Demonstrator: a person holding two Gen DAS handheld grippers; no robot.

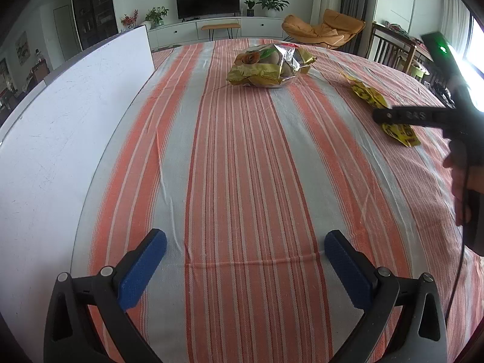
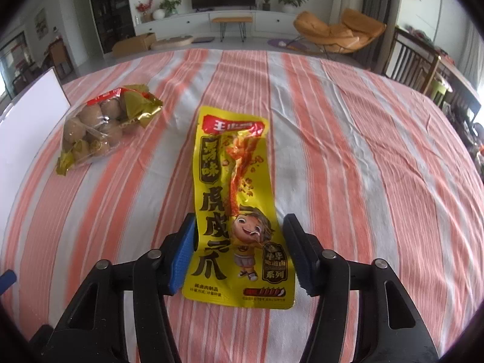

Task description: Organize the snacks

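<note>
A long yellow snack packet (image 2: 239, 205) lies flat on the striped tablecloth. My right gripper (image 2: 240, 242) is open, with a blue-padded finger on each side of the packet's near half, close to its edges. The packet also shows in the left wrist view (image 1: 370, 95), partly behind the right gripper's black body (image 1: 408, 116). A clear bag of brown round snacks with gold ends (image 2: 99, 127) lies to the packet's left; it also shows far ahead in the left wrist view (image 1: 269, 66). My left gripper (image 1: 245, 260) is open and empty over bare cloth.
A white board (image 1: 60, 139) lies along the table's left side and also shows in the right wrist view (image 2: 27, 121). The orange and grey striped cloth (image 2: 363, 151) covers the table. Wooden chairs (image 2: 414, 57) stand at the right edge. A living room lies beyond.
</note>
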